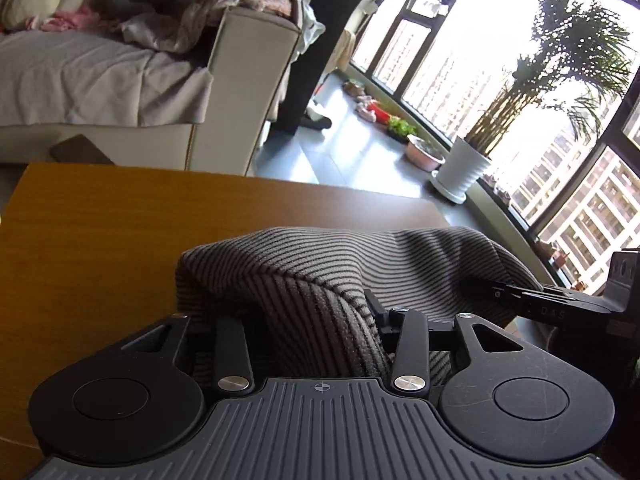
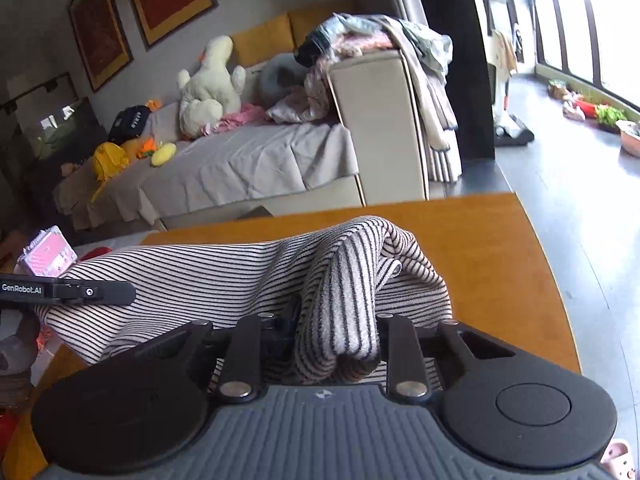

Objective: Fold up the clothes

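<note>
I hold the striped garment (image 1: 320,264) above the wooden counter (image 1: 100,240): my left gripper (image 1: 312,320) pinches one bunched edge, my right gripper (image 2: 336,332) another. I judge the fold is mid-carry; next, lay both edges flat together on the counter.

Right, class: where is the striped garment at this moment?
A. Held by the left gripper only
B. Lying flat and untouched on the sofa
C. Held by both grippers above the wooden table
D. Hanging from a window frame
C: the striped garment is bunched in the left gripper and the right gripper, over the wooden table.
</note>
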The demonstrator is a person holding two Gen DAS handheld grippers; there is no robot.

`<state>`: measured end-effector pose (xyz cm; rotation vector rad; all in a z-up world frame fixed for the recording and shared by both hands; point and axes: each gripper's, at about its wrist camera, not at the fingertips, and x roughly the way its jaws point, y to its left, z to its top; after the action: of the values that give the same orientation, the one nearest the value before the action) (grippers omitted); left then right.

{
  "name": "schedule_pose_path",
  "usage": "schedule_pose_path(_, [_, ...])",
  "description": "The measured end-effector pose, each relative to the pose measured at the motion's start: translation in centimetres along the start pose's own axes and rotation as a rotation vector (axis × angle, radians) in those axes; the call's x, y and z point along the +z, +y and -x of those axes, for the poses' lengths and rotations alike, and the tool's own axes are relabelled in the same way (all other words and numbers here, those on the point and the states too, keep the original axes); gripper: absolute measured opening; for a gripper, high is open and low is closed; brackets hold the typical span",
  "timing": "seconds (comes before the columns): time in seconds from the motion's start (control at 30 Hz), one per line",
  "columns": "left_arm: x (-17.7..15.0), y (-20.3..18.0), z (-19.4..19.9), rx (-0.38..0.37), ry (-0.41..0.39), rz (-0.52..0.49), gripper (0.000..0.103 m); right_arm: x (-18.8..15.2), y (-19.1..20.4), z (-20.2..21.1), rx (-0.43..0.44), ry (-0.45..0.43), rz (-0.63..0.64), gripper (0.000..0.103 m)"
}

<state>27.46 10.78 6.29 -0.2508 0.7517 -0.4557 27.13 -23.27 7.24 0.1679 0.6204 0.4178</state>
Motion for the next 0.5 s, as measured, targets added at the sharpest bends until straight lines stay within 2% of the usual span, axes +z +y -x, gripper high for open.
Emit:
schedule_pose_path(0.13, [-2.1,-1.2,2.6,-0.050,0.006,-0.013,0.044,-1.2,0.0,3.6,0.064,-0.006,-0.012,0.024])
schedule_pose_path(0.27, [-5.6,-0.9,1.9,-0.043,0.076,0.003,0.046,-4.8,-0.3,3.6,0.038,0.071,-0.010,0.025])
schedule_pose_path(0.33, [-7.2,-0.7,0.6,-0.001,0.121,0.012,0.049,-6.7,-0.3,2.4,-0.018,0.106,0.029,0.027])
schedule_pose_path(0.37, [-7.8,-0.8,0.3,0.020,0.115,-0.005,0.050,-7.3,-0.2,2.1,-0.036,0.093,0.061,0.032])
schedule_pose_path(0.43, [-8.2,-1.1,0.5,0.049,0.079,-0.044,0.055,-7.6,-0.1,1.9,-0.052,0.054,0.103,0.036])
schedule_pose_path(0.5, [-8.1,-1.6,1.3,0.080,0.068,-0.047,0.057,-7.1,0.3,2.1,-0.078,0.036,0.123,0.037])
